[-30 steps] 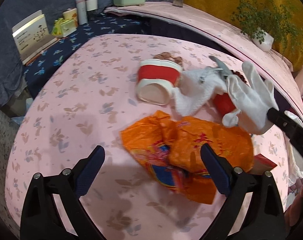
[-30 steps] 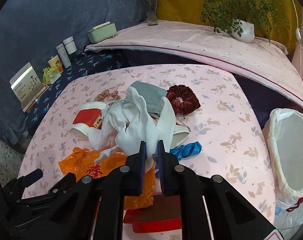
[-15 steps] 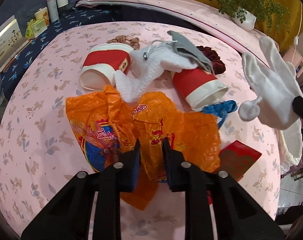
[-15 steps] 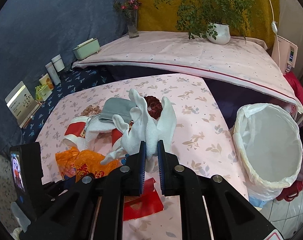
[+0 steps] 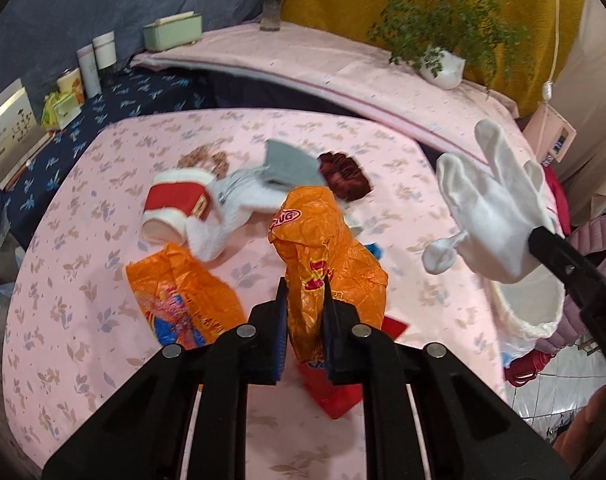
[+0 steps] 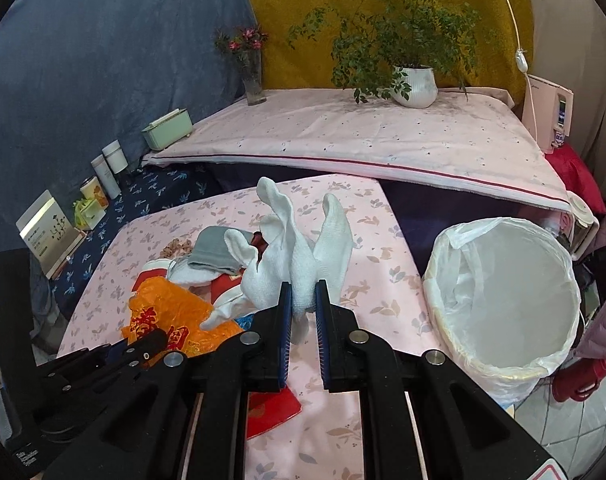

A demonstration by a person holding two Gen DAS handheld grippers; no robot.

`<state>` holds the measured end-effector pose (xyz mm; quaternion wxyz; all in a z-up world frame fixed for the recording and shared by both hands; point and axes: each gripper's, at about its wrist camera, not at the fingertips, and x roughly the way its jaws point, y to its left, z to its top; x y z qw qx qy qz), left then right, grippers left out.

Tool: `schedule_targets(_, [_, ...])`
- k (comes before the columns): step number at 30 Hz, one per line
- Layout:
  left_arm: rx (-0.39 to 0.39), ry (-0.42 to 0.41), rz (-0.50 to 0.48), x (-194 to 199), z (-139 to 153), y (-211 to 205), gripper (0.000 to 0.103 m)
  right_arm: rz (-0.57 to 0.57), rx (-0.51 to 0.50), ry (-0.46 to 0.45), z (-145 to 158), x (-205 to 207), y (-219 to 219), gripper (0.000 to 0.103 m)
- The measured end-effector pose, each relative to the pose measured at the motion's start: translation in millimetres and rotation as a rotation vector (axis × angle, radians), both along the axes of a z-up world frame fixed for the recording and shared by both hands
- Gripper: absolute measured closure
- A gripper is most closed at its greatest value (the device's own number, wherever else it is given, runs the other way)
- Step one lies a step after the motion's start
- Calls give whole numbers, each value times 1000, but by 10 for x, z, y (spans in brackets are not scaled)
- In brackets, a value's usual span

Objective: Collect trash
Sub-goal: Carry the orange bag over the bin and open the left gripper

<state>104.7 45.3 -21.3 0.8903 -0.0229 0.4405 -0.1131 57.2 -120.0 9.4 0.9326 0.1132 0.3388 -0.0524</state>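
The left gripper (image 5: 305,312) has just been closing, and its blue pads now pinch an orange plastic bag (image 5: 323,256). The bag stands up from the jaws as a crumpled column – its long axis runs away from the gripper, toward the far side, and its top carries a red oval logo. A second orange piece with blue and red print (image 5: 183,300) lies flat on the pink tablecloth (image 5: 83,340), near and to the left; whether it joins the held part I cannot tell.

The right gripper (image 6: 303,312) is closed narrow on a white cloth glove (image 6: 299,256). The glove is gripped at its cuff end and its fingers point up and far – they spread like a fan above the jaws.

Farther on the cloth lie a red and white paper cup (image 5: 175,208) on its side, a grey cloth (image 5: 291,164) and a dark red scrunchie (image 5: 345,174). A flat red packet (image 6: 271,412) lies below the grippers. To the right, beside the table, stands a bin with a white liner (image 6: 503,304), its mouth open upward.
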Motion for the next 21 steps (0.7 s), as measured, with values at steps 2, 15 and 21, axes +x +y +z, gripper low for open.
schedule_targets(2, [-12,-18,-23,-17,91,-89,90,-21,-1,-13,46,-37,-107,92])
schedule_targets(15, [-93,-67,-248,-5,385,-1070,90,-247,19,-43,68,-259,-1090,92])
schedule_targets(21, [-94,-37,-370,17,267,-1728,89,-365,34,4,-142,-346,-1583,92])
